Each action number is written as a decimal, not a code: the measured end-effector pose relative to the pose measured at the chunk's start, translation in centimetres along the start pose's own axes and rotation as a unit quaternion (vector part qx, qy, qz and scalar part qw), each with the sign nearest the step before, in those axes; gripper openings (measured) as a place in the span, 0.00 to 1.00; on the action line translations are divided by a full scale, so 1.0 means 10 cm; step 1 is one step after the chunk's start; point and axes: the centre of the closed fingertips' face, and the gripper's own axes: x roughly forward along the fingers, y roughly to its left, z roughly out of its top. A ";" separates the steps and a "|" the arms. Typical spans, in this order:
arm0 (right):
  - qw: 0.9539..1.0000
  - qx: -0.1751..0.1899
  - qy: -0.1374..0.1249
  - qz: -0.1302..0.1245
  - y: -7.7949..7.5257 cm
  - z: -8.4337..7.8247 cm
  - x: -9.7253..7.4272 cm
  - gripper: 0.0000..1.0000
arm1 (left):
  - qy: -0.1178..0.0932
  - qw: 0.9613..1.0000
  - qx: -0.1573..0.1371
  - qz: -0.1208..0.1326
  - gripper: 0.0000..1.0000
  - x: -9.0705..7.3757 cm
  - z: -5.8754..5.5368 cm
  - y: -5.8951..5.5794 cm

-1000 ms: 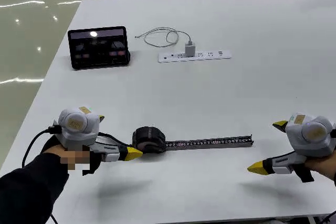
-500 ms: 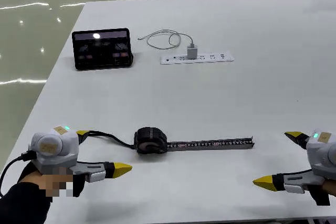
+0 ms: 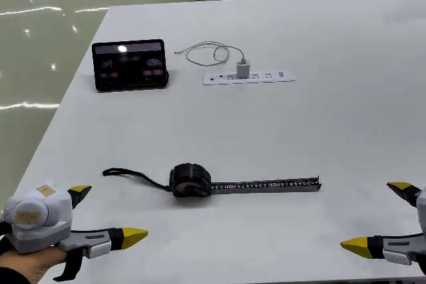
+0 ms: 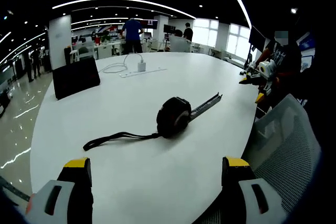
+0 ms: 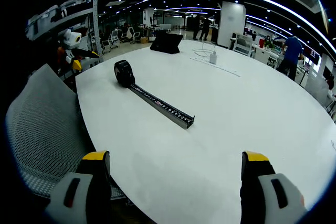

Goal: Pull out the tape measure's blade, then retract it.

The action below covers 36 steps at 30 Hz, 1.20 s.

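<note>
**Head view.** The tape measure (image 3: pixel 190 180) lies on the white tabletop (image 3: pixel 299 131), toward the near edge. Its blade (image 3: pixel 266 185) is drawn out and lies flat, running right from the black case, with the hook end free. A black strap (image 3: pixel 133 176) trails left from the case. Your left claw (image 3: pixel 106 212) is at the lower left with its jaws spread wide and nothing between them, well apart from the case. Your right claw (image 3: pixel 378 216) is at the lower right, likewise spread and empty, out past the blade's end. Farther back stands a dark tablet (image 3: pixel 130 64), propped up. Right of it lies a white power strip (image 3: pixel 248 76) with a charger (image 3: pixel 242 68) plugged in and a looped cable (image 3: pixel 206 50).

**Left gripper view.** Both yellow-tipped jaws rise from the bottom, wide apart, gripping nothing. The tape measure lies ahead on the tabletop. Its strap curls toward you and its blade runs away to the right. Your right claw shows at the far right, beyond the blade's tip. A mesh chair (image 4: pixel 283 140) sits at the tabletop's right edge.

**Right gripper view.** The jaws are spread and empty. The blade's hook end lies nearest you, and the blade runs back to the case at upper left. Your left claw shows past the case, at the left. The tablet and power strip lie farther off.
</note>
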 end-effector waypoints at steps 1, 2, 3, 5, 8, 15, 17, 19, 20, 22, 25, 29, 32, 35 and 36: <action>1.000 0.001 -0.001 0.001 0.01 0.00 -0.03 1.00 | 0.001 1.000 -0.001 0.000 0.99 -0.01 -0.01 0.00; 1.000 -0.002 -0.002 -0.001 0.01 0.00 -0.06 1.00 | 0.000 1.000 -0.005 -0.003 0.99 -0.04 -0.02 0.00; 1.000 -0.003 -0.003 -0.004 0.01 0.00 -0.09 1.00 | -0.001 1.000 -0.009 -0.003 0.99 -0.06 -0.03 0.00; 1.000 -0.003 -0.004 -0.004 0.02 0.00 -0.13 1.00 | 0.000 1.000 -0.009 0.000 0.99 -0.08 -0.05 0.01; 1.000 0.001 -0.003 0.001 0.03 -0.05 -0.17 1.00 | -0.001 1.000 -0.013 0.003 0.99 -0.11 -0.05 0.02; 1.000 0.008 -0.016 -0.014 -0.02 -0.11 -0.26 1.00 | 0.002 1.000 -0.019 0.003 1.00 -0.13 -0.08 0.03; 1.000 0.025 -0.016 -0.002 0.01 -0.15 -0.26 1.00 | 0.003 1.000 -0.022 0.003 1.00 -0.13 -0.11 0.03; 1.000 0.024 -0.005 -0.005 0.01 -0.21 -0.27 1.00 | 0.004 1.000 -0.014 0.010 1.00 -0.14 -0.13 0.06; 1.000 0.021 -0.005 -0.004 0.02 -0.22 -0.28 1.00 | 0.008 1.000 -0.015 0.009 1.00 -0.14 -0.14 0.06; 1.000 0.022 -0.008 -0.004 0.03 -0.22 -0.29 1.00 | 0.008 1.000 -0.015 0.006 1.00 -0.15 -0.15 0.07; 1.000 0.025 -0.008 -0.006 0.02 -0.23 -0.30 1.00 | 0.007 1.000 -0.012 0.007 1.00 -0.16 -0.16 0.09; 1.000 0.019 -0.004 -0.005 0.02 -0.24 -0.30 1.00 | 0.011 1.000 -0.012 0.000 1.00 -0.16 -0.18 0.08; 1.000 0.017 -0.004 -0.004 0.02 -0.23 -0.30 1.00 | 0.013 1.000 -0.010 0.000 1.00 -0.15 -0.18 0.09; 1.000 0.017 -0.007 -0.001 0.03 -0.21 -0.29 1.00 | 0.014 1.000 -0.006 0.000 1.00 -0.15 -0.17 0.10; 1.000 0.016 -0.005 -0.001 0.03 -0.22 -0.29 1.00 | 0.015 1.000 -0.005 0.000 1.00 -0.16 -0.17 0.11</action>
